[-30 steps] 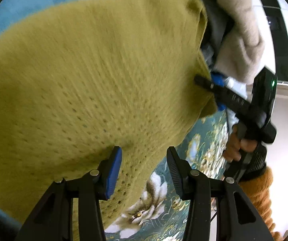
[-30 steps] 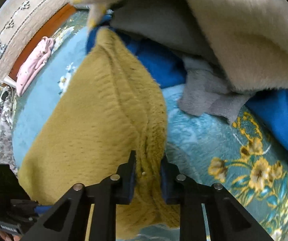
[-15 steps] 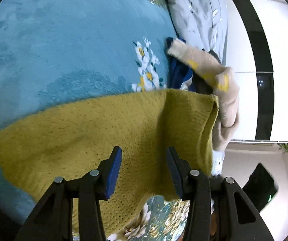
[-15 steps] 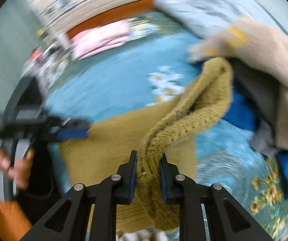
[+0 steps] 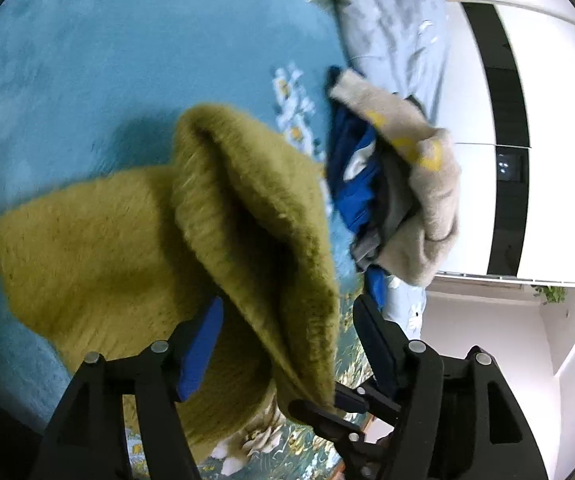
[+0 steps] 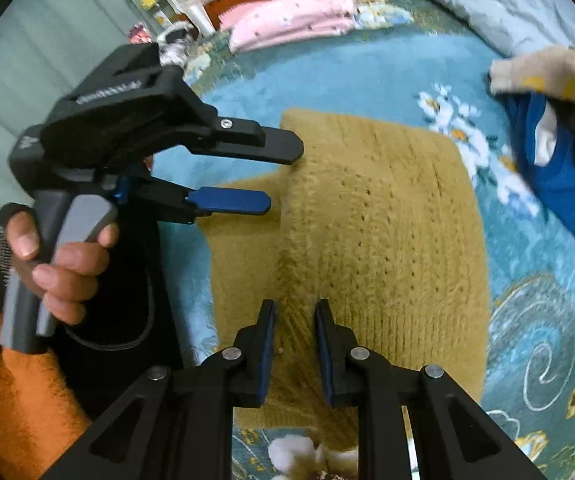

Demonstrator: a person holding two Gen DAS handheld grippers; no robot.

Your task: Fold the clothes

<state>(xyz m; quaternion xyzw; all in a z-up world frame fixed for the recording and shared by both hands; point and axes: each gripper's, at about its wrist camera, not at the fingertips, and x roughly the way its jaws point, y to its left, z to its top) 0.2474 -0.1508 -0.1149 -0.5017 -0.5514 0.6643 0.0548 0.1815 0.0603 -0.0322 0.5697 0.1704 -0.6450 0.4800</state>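
Note:
An olive knit sweater (image 5: 87,248) (image 6: 387,216) lies on the teal floral bedspread (image 5: 107,60). One flap of it is lifted and doubled over the rest. My right gripper (image 6: 295,332) is shut on a bunched ridge of that flap; its dark fingers (image 5: 319,412) show low in the left wrist view. My left gripper (image 5: 287,304) (image 6: 283,176) has its jaws opening. The raised flap crosses the gap between them without the pads pressing it. A hand (image 6: 59,264) in an orange sleeve holds the left gripper's handle beside the sweater's left edge.
A heap of beige, blue and grey clothes (image 5: 399,184) (image 6: 547,120) sits just right of the sweater. A grey-blue quilt (image 5: 391,12) lies behind it, and a folded pink garment (image 6: 287,20) lies at the bed's far edge. White cupboard doors (image 5: 547,140) stand beyond.
The right gripper has carried the sweater's flap across toward the left gripper, doubling it over. The left gripper's jaws stand wider apart than before.

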